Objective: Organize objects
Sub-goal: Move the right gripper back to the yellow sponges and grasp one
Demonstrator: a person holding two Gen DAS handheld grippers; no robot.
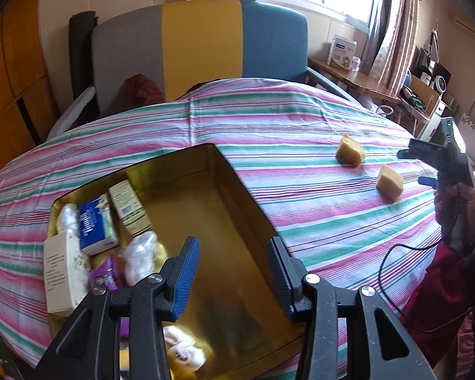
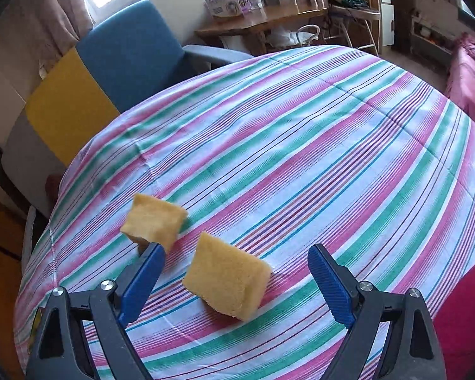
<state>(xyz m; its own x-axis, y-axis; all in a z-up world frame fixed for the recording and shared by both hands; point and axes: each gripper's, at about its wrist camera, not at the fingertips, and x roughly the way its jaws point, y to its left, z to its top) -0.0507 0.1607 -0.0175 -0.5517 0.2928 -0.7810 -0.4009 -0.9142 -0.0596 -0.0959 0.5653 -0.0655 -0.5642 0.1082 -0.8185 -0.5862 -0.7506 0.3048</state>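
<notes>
An open gold tin [image 1: 231,183] rests on the striped cloth [image 1: 269,120]. Its left side holds a blue packet [image 1: 95,224], white boxes [image 1: 63,272] and several other small packets. My left gripper [image 1: 232,240] hovers over the tin's bare right half, open, with nothing between its blue pads. Two yellow sponges lie on the cloth to the right, one farther [image 1: 351,152] [image 2: 155,220] and one nearer [image 1: 390,183] [image 2: 226,280]. My right gripper [image 2: 237,250] [image 1: 412,167] is open wide. The nearer sponge sits between its fingers, and neither pad touches it.
A chair [image 1: 202,41] with a grey, yellow and blue back stands behind the table. A wooden desk [image 1: 348,76] with a white box is at the back right. A black cable [image 1: 392,259] trails over the cloth's right edge. Pink bedding [image 2: 468,76] lies beyond.
</notes>
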